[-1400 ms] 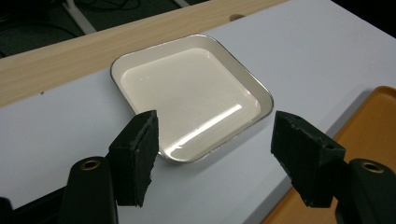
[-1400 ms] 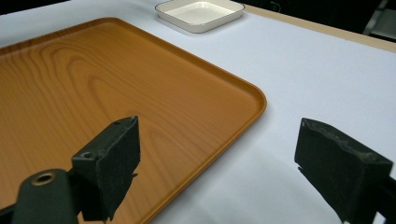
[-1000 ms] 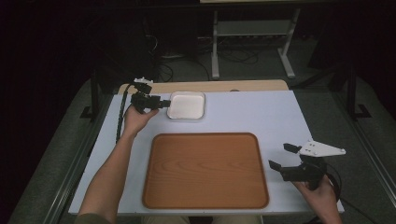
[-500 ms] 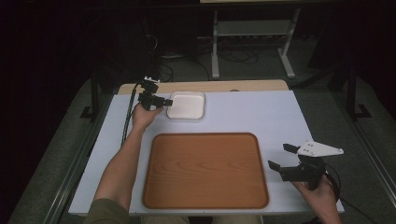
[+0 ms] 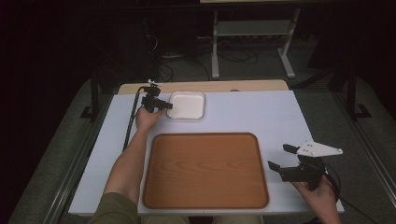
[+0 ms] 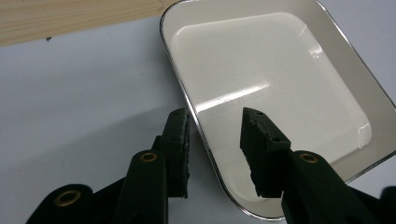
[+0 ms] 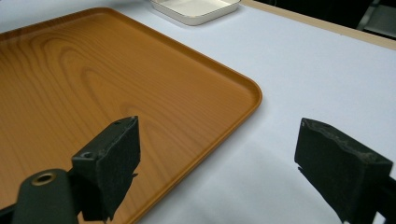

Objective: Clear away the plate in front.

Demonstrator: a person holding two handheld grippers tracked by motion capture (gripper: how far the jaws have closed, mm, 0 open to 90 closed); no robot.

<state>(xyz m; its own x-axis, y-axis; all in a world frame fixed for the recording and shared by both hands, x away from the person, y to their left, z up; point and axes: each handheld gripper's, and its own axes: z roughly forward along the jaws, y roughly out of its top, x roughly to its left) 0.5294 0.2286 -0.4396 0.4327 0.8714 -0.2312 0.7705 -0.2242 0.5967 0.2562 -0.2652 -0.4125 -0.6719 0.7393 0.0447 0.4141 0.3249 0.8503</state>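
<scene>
A shallow white square dish [image 5: 187,104] sits near the back of the white table. My left gripper [image 5: 163,105] has come down on its left rim. In the left gripper view the dish [image 6: 280,84] lies under my left gripper [image 6: 215,116], one jaw outside the rim and one inside. The jaws have just been closing, and a small gap still shows on each side of the rim. My right gripper [image 5: 279,156] hovers open at the front right, beside the wooden tray [image 5: 205,170]. Nothing lies between the jaws of my right gripper [image 7: 219,135] above the table next to the tray [image 7: 93,84].
The white table [image 5: 252,112] has a pale wooden strip [image 5: 233,86] along its back edge. Behind it stands a metal stand [image 5: 252,37] on a dark floor. The dish [image 7: 194,9] appears past the tray's far corner in the right gripper view.
My left gripper has sunk and moved right onto the dish's rim, with its jaws drawing closer together. The right gripper has stayed where it was.
</scene>
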